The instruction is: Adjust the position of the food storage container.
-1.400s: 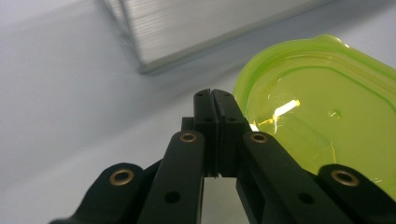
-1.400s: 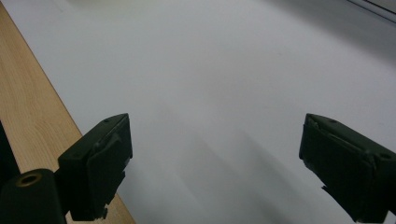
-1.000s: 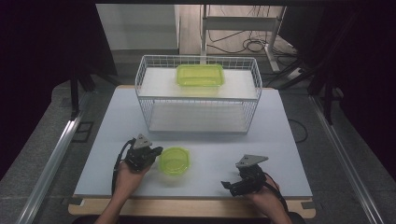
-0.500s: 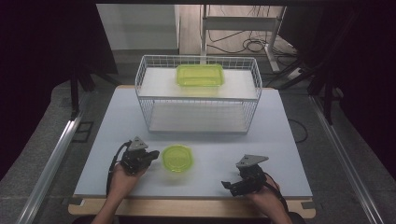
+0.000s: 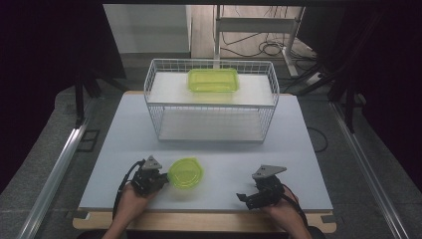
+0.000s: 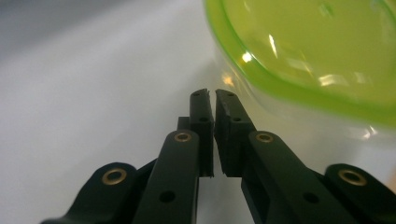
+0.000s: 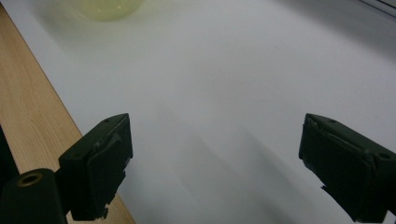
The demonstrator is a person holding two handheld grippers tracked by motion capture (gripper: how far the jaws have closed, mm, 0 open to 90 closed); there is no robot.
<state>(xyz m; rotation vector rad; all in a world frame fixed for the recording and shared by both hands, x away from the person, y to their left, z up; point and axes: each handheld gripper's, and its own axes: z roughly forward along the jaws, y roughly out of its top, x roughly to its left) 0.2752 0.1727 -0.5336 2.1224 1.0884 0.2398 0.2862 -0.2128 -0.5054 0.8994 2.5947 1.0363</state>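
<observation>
Left tongs (image 6: 214, 95), pressed together and empty, have slid back beside the round translucent green plastic bowl (image 5: 185, 173); I judge it released. Right tongs (image 7: 212, 158) spread, idle.

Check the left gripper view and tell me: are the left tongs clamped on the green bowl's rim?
No. The left tongs are shut on nothing, their tips just short of the green bowl.

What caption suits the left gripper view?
Shut hand-held gripper beside the rim of a round green container on the white table.
</observation>
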